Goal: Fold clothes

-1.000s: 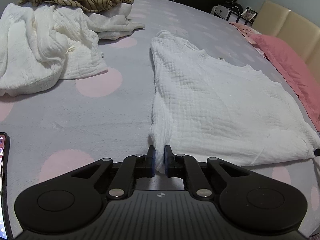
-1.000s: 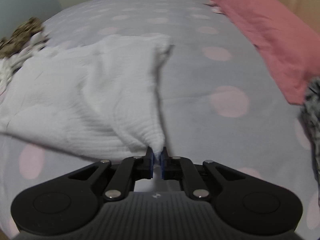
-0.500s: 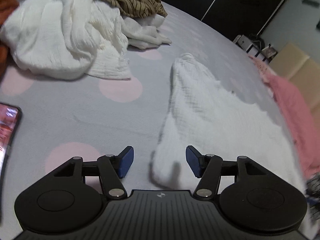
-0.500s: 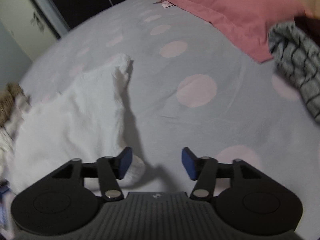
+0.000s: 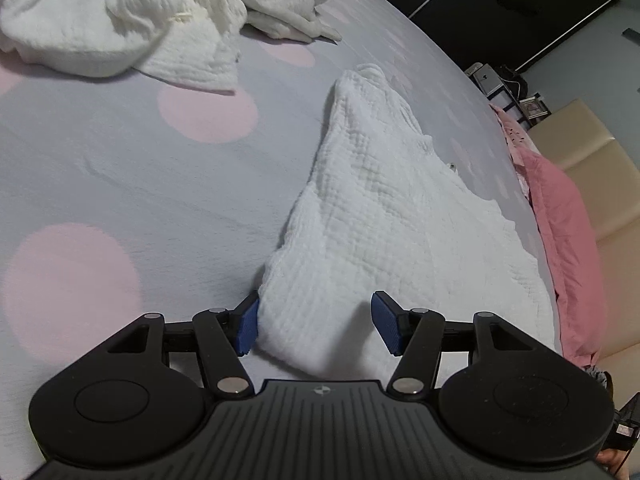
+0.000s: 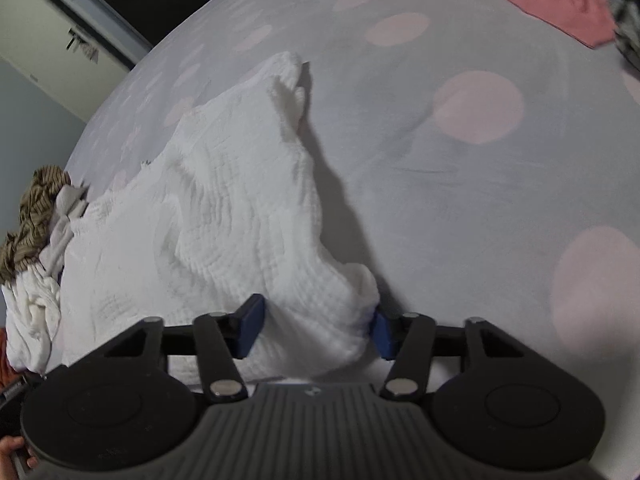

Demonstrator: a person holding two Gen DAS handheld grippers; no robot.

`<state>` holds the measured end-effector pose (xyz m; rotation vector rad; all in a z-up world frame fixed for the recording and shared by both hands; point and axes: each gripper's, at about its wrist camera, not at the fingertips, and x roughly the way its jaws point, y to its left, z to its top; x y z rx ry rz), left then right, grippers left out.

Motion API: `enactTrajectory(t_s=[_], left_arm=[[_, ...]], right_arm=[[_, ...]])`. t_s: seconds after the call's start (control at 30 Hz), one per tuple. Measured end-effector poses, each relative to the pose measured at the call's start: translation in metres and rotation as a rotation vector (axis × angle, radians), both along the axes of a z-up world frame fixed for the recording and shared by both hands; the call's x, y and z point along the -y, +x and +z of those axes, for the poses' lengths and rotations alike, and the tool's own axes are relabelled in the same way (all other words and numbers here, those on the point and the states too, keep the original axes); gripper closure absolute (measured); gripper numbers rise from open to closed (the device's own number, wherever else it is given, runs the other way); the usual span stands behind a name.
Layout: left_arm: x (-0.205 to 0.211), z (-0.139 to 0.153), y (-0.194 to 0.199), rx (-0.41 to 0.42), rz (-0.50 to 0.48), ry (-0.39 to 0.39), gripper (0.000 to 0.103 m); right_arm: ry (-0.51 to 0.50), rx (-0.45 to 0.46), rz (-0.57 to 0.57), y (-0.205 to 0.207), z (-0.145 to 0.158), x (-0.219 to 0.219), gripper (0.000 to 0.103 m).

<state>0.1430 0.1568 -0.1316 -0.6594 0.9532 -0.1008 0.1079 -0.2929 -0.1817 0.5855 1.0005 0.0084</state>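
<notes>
Left claw (image 5: 314,328) points steeply down at the bed, jaws spread and released, having just been closing from wider; the near corner of the white crinkled muslin garment (image 5: 384,216) lies loosely between its blue pads (image 5: 386,328). Right claw (image 6: 316,326) likewise tilted down, jaws apart and just closing in, the garment's opposite corner (image 6: 320,320) bunched between them. A second ago both claws pinched these corners shut. The garment lies flat on the grey pink-dotted bedsheet (image 5: 120,184). Beyond, a heap of white and brown-striped clothes (image 5: 160,12); a pink pillow (image 5: 568,232) at the headboard.
</notes>
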Motion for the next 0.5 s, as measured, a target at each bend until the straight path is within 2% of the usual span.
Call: enactTrajectory(t_s=[0.03,0.1,0.13,0.2,0.3,0.5], left_arm=[[0.001,-0.001,0.003,0.002,0.0,-0.002,0.056],[0.003,-0.003,0.007,0.001,0.004,-0.007,0.075],[0.004,-0.004,0.01,0.0,0.007,-0.013,0.078],[0.003,-0.005,0.011,0.001,0.025,-0.036,0.092],[0.005,-0.003,0.011,0.009,0.038,-0.023,0.096],[0.006,0.015,0.007,0.016,0.026,0.05,0.097]], right_arm=[[0.002,-0.001,0.005,0.003,0.0,-0.003,0.056],[0.046,-0.005,0.018,0.01,-0.003,-0.006,0.084],[0.072,-0.012,0.033,0.013,-0.007,-0.01,0.084],[0.012,-0.006,0.049,0.016,-0.006,-0.022,0.086],[-0.036,0.008,0.06,0.019,-0.003,-0.03,0.091],[-0.1,0.043,0.009,0.018,0.02,-0.027,0.094]])
